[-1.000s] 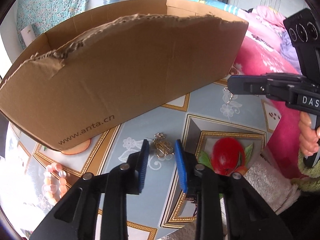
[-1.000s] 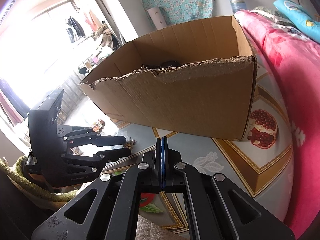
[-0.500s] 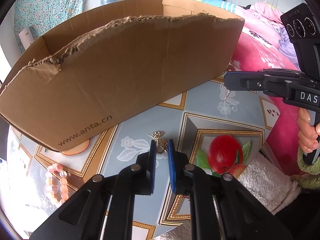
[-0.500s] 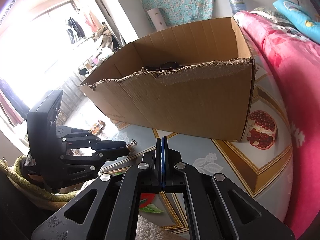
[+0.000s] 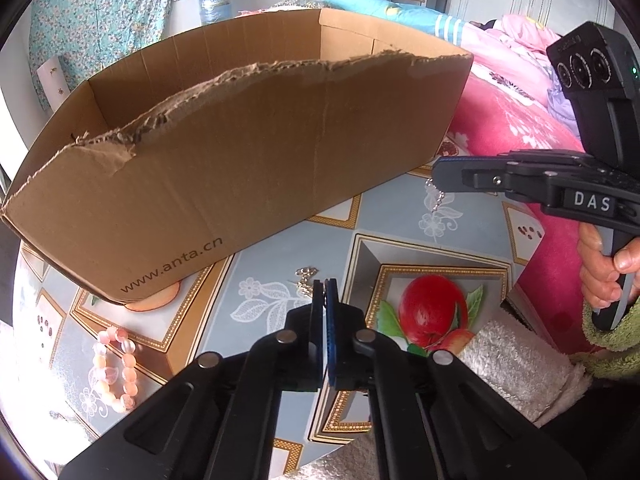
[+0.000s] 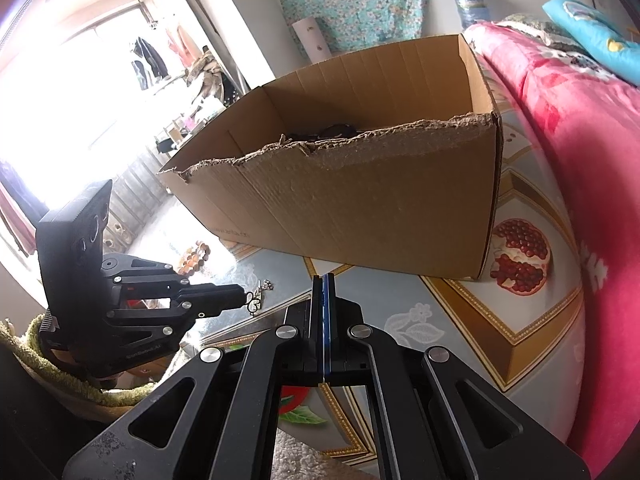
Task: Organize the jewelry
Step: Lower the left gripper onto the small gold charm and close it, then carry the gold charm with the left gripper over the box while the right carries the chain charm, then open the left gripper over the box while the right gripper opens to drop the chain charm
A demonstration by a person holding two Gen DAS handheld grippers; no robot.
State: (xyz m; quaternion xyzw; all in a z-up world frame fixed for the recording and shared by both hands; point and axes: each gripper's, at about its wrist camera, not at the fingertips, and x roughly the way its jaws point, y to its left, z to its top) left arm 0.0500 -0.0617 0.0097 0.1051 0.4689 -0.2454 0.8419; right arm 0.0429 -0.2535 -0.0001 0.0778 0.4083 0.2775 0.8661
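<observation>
Both pairs of jaws are pressed together. The left gripper (image 5: 324, 285) pinches a small gold trinket (image 5: 305, 278) of looped links at its very tip, low over the desk (image 5: 400, 220). The right gripper (image 6: 323, 280) holds a fine silver chain (image 5: 437, 194) that dangles from its tip, higher up and off to the right, with a hand (image 5: 600, 272) wrapped round its handle. From where I stand, the big cardboard box (image 5: 248, 168) takes up the far side of the desk. Its near wall stands straight ahead of both grippers, its top edge is torn and ragged, lower at the left end, and its top is open. Something dark lies inside (image 6: 336, 130), too hidden to make out. The bare stretch of desk between the box's near wall and the front edge, covered in a fruit-and-flower print, is the free ground, and the two grippers sit over it well apart from each other. On the right a pink quilt (image 6: 580, 140) on the bed crowds the desk's edge and comes close to the box's right corner. A pale towel (image 5: 516, 364) lies at the near right edge. A pink bead bracelet (image 5: 116, 368) rests on the desk to the left, near the box's left corner and clear of both grippers. The trinket is bright yellow metal, small, bunched into a few rings. The chain is thin, pale and beaded, and hangs straight down.
</observation>
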